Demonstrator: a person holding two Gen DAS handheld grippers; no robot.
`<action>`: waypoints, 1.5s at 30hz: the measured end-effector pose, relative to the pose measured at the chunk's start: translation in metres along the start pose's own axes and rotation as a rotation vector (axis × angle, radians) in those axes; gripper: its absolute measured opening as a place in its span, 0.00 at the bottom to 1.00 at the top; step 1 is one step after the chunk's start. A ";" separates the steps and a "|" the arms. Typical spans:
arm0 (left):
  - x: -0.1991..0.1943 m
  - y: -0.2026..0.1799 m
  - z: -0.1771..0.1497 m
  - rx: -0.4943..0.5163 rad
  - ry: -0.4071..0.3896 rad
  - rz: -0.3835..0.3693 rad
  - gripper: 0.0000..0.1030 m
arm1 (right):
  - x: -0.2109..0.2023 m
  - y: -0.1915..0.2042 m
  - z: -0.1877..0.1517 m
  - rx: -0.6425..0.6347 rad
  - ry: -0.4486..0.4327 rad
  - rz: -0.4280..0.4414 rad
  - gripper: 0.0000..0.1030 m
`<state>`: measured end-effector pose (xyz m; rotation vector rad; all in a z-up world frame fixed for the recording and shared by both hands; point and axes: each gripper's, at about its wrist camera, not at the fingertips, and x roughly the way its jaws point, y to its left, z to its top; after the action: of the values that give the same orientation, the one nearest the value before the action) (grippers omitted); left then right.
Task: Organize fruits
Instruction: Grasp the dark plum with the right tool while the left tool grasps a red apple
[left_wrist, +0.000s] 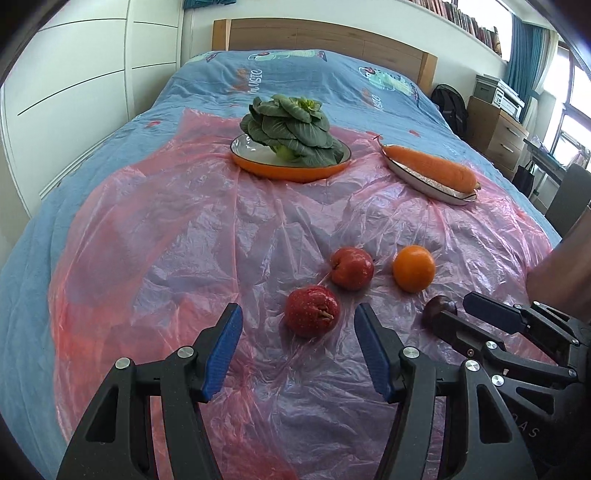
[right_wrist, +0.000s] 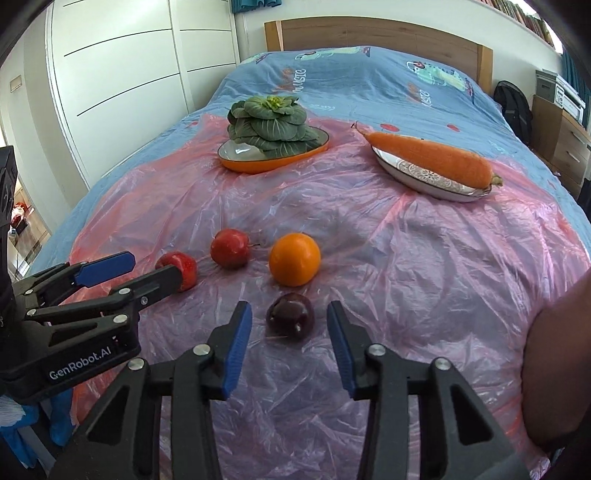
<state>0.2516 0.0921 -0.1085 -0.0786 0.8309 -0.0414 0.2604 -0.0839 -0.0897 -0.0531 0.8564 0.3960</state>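
Several fruits lie on a pink plastic sheet (left_wrist: 184, 229) over the bed. A red apple (left_wrist: 312, 311) lies just ahead of my open left gripper (left_wrist: 297, 328), between its fingertips' line. A second red apple (left_wrist: 351, 267) and an orange (left_wrist: 413, 268) lie behind it. A dark plum (right_wrist: 290, 320) sits just ahead of my open right gripper (right_wrist: 289, 321), roughly between the blue pads. In the right wrist view the near apple (right_wrist: 183, 267), far apple (right_wrist: 230, 247) and orange (right_wrist: 294, 259) show, with the left gripper (right_wrist: 147, 267) at left. The right gripper (left_wrist: 465, 314) partly hides the plum (left_wrist: 437, 308).
An orange-rimmed plate (left_wrist: 258, 166) holds a leafy green vegetable (left_wrist: 291, 129) at the back. A white oval dish (left_wrist: 424, 181) holds a carrot (left_wrist: 432, 166) at back right. Blue bedspread (left_wrist: 295, 77), wardrobe left, drawers right.
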 end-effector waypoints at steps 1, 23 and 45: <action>0.003 0.001 -0.002 -0.004 0.006 -0.003 0.54 | 0.004 -0.001 0.000 0.001 0.006 0.003 0.44; 0.024 0.006 -0.004 -0.041 0.015 -0.031 0.41 | 0.020 -0.008 -0.016 0.026 -0.048 0.058 0.29; 0.023 0.000 -0.003 -0.014 -0.005 -0.046 0.28 | 0.016 -0.007 -0.015 0.026 -0.065 0.057 0.21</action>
<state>0.2649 0.0900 -0.1278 -0.1111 0.8249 -0.0783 0.2618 -0.0876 -0.1122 0.0082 0.7999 0.4382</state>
